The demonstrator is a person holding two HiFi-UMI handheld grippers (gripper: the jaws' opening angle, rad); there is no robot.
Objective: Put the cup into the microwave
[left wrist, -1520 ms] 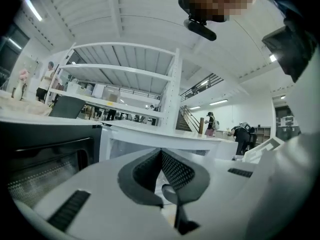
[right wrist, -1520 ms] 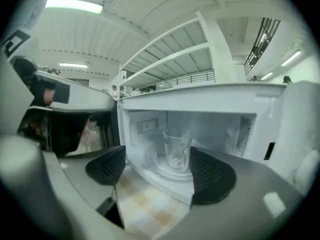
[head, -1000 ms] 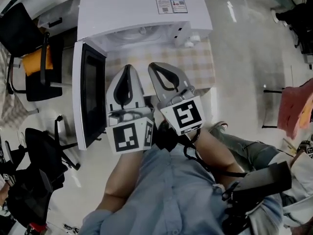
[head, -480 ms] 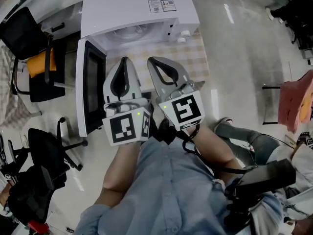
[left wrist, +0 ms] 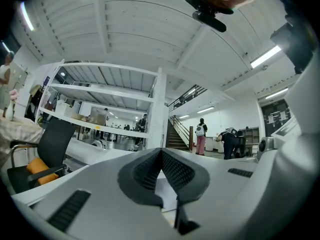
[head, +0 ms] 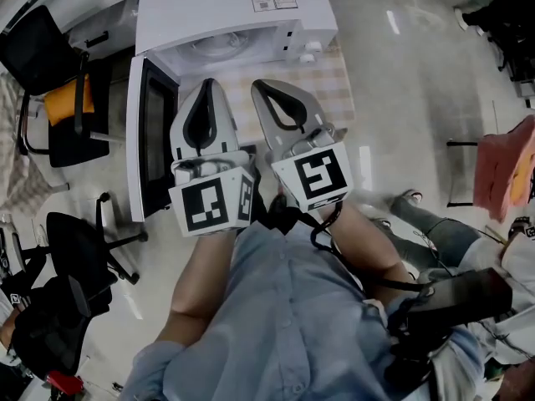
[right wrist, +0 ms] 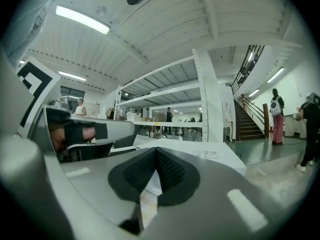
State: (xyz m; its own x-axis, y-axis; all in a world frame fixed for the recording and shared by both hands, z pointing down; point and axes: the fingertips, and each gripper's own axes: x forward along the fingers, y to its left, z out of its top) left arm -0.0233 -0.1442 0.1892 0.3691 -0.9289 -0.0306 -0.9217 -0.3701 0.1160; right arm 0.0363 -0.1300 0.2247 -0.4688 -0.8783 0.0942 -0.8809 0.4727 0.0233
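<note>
You hold the left gripper (left wrist: 161, 158) and the right gripper (right wrist: 156, 156) level and side by side, just ahead of your blue shirt (head: 284, 307). Each has its jaws pressed together with nothing between them. Beneath them lies the checked tabletop (head: 330, 82). At its far edge stands the white microwave (head: 226, 7), its door (head: 150, 140) swung wide past the left edge. A pale round shape (head: 219, 47) shows inside the cavity; whether that is the cup cannot be told.
</note>
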